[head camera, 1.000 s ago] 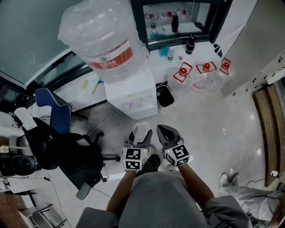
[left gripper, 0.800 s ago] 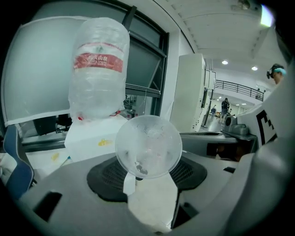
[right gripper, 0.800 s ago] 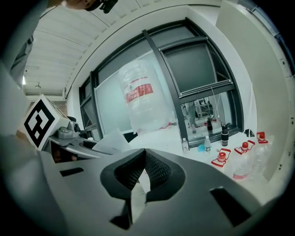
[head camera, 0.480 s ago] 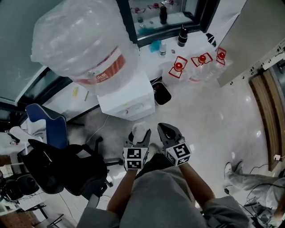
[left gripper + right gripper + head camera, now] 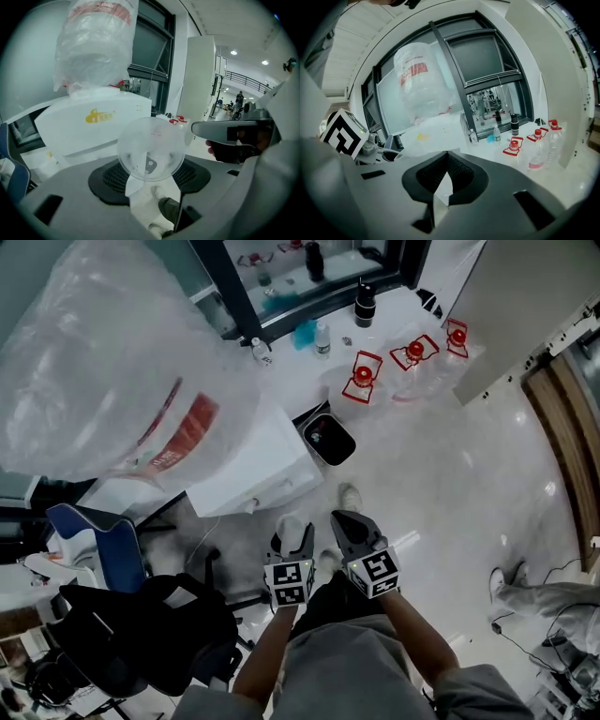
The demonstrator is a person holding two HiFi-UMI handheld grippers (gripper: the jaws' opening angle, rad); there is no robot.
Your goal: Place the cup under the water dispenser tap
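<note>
Chair (image 5: 141, 634), black, stands left of both grippers. Ahead and left of the left jaws rises the white dispenser (image 5: 89, 124), its jug (image 5: 96, 42) wrapped in plastic. The left gripper (image 5: 293, 535) has its jaws clamped wide on the clear cup (image 5: 151, 149), which sits between the pads, short of the dispenser and not touching it. Just right of it, the right gripper (image 5: 446, 157) has its jaws together on nothing. Beyond those jaws, to the right, red-capped bottles (image 5: 513, 146) stand by the window.
</note>
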